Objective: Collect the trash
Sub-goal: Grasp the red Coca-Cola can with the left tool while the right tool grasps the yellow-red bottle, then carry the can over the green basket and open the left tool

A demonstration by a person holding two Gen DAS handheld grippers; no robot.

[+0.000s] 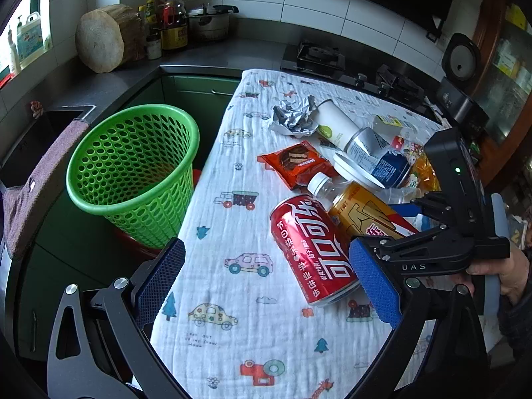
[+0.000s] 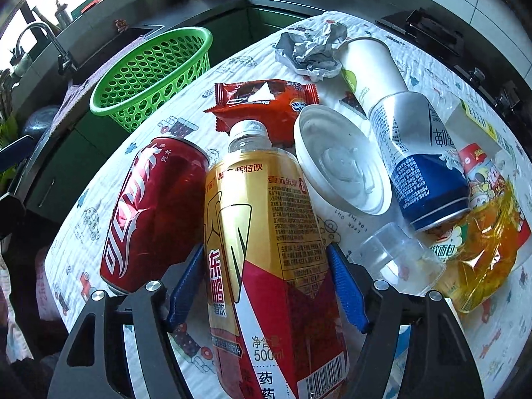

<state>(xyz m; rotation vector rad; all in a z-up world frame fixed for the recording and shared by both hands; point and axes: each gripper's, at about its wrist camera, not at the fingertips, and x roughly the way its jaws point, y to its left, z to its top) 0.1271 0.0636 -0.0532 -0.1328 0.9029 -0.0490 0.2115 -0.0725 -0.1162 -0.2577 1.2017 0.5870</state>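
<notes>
Two blue-padded grippers are working: the right gripper (image 2: 266, 279) is straddling a gold energy-drink bottle (image 2: 262, 232), contact unclear, while the left gripper (image 1: 269, 286) is hanging released. Lifting risks nudging the touching Coca-Cola can (image 2: 149, 212) off the table.

Soft window daylight from the left, fisheye-bent edges, cans glinting.

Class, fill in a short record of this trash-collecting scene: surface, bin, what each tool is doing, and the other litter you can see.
surface: cloth-covered table
bin: green basket, beside the table, apart from the litter
right tool: fingers either side of the gold bottle
left tool: open, holding nothing
beside bottle: red can
other litter: crumpled foil, white cup, snack wrapper
</notes>
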